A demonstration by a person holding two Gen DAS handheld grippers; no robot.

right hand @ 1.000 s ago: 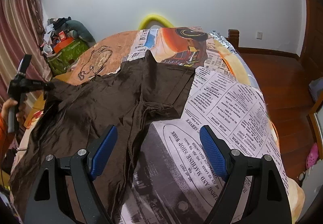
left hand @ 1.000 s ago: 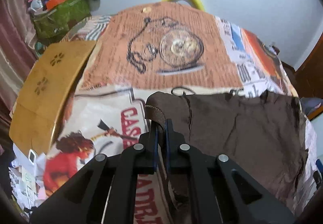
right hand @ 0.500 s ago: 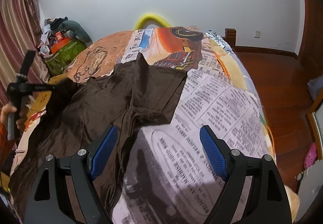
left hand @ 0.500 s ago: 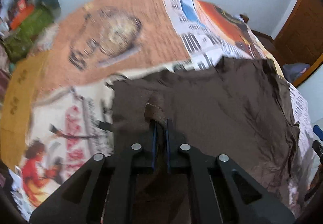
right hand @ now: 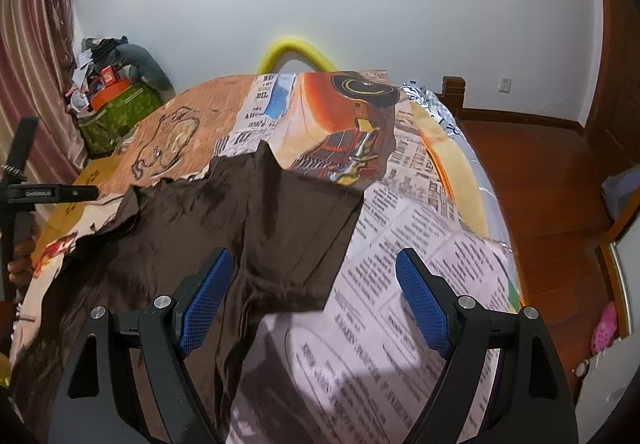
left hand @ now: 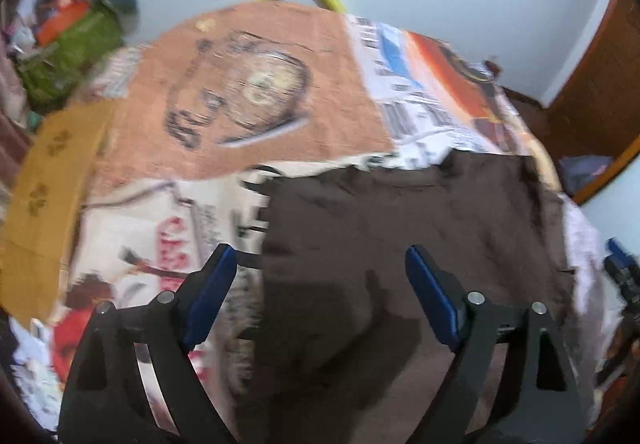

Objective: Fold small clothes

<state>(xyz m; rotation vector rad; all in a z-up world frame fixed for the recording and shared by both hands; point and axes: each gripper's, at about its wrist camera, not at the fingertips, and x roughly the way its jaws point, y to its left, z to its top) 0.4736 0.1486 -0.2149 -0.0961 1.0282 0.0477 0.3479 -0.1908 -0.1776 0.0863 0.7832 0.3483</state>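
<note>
A dark brown garment [right hand: 280, 212] lies spread and creased on the printed bedspread [right hand: 420, 244]; the left wrist view shows it blurred [left hand: 400, 228]. My left gripper [left hand: 320, 260] hovers over the garment's left part. Its jaws are opening wide, and the cloth lies below them with neither blue pad touching it. My right gripper [right hand: 314, 264] stands open above the garment's near right corner, gripping nothing. One blue pad of the right gripper shows at the far right edge of the left wrist view.
Bare bedspread stretches right of the garment. A wooden floor [right hand: 540, 172] lies beyond the bed's right edge. A green bag with clutter [right hand: 116, 116] sits at the far left corner, and a yellow padded arch [right hand: 296, 52] at the bed's head. A hand [right hand: 20, 264] holds the left tool.
The left gripper, earlier shut on the garment's edge, has let go and its jaws have spread; the cloth now lies flat. The right gripper has shifted slightly over the garment.
</note>
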